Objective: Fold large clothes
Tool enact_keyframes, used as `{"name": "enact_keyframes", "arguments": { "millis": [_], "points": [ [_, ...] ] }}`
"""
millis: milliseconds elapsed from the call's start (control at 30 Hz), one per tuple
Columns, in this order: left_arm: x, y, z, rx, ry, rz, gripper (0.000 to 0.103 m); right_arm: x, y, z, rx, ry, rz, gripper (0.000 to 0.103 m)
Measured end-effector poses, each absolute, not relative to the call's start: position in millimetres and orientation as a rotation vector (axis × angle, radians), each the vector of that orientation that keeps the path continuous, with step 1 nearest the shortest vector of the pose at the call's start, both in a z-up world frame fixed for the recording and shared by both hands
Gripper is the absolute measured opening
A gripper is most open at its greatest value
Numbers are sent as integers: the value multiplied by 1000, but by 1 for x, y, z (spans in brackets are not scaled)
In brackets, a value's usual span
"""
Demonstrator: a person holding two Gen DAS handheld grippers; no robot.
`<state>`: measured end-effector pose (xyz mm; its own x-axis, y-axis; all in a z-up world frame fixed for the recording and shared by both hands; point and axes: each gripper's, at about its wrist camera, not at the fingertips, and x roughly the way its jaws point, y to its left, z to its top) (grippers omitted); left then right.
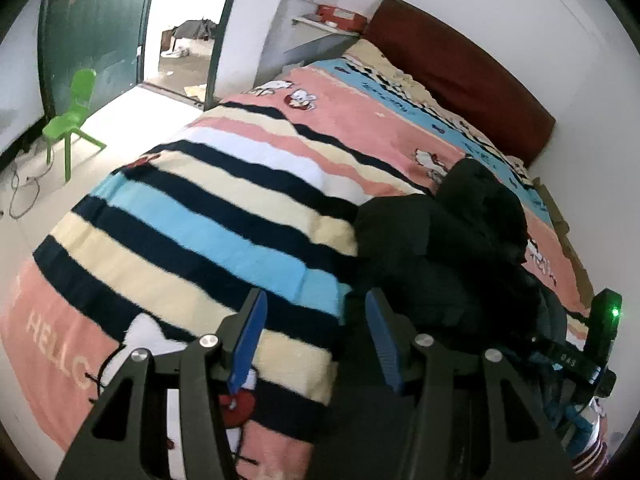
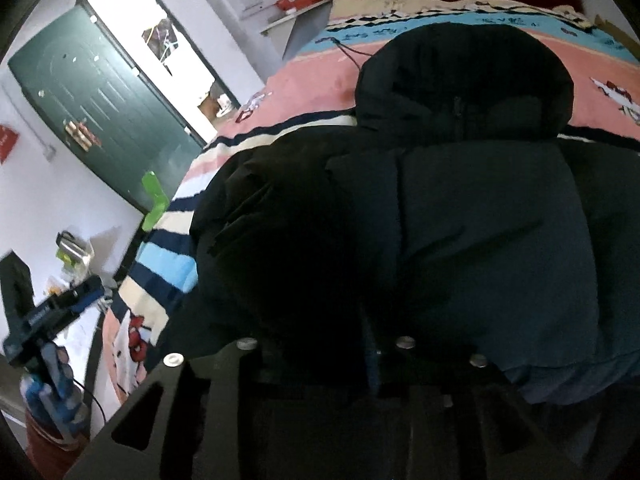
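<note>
Left gripper (image 1: 316, 336) hung open, empty, lower centre; puffy black hooded jacket (image 2: 460, 208) lay bunched; right gripper's (image 2: 320, 360) state unclear.

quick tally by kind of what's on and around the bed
black puffer jacket: 1
striped blanket: 1
red headboard: 1
green plastic chair: 1
green door: 1
total: 5
</note>
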<state>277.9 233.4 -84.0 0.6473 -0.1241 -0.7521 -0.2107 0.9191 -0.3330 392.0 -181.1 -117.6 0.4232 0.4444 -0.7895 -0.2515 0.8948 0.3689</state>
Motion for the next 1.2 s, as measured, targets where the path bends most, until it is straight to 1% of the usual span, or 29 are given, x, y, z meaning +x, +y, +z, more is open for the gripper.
{"name": "enact_keyframes", "arguments": {
  "millis": [67,100,133,167,200,467,600,800,933,1033,1067,1133,1200],
  "points": [
    [281,223,-81,-399,875,47,50,386,-184,-116,193,1045,445,52],
    [283,218,-79,-393,878,45,50,383,-184,-115,190,1043,456,56],
    [285,212,-78,-387,881,42,50,379,-183,-113,193,1039,470,74],
    [286,207,-77,-382,885,38,50,375,-182,-111,191,1032,476,95],
    [287,202,-76,-377,887,35,50,372,-181,-107,183,1020,478,100],
    [303,141,-63,-293,900,-30,50,344,-197,-79,180,965,565,100],
    [322,96,-63,-256,915,-91,50,344,-248,-59,180,907,467,100],
    [362,17,-77,-184,934,-185,50,390,-328,-48,121,827,241,100],
    [387,-23,-98,-121,950,-218,50,418,-358,-75,93,860,176,100],
    [400,-39,-124,-74,984,-201,50,427,-370,-116,61,946,148,100],
    [402,-41,-133,-64,990,-200,51,427,-373,-138,36,989,141,100],
    [403,-44,-143,-59,998,-219,59,424,-379,-167,58,1023,154,101],
    [402,-49,-150,-29,1000,-224,61,418,-386,-183,123,1007,152,101]
  ]
}}
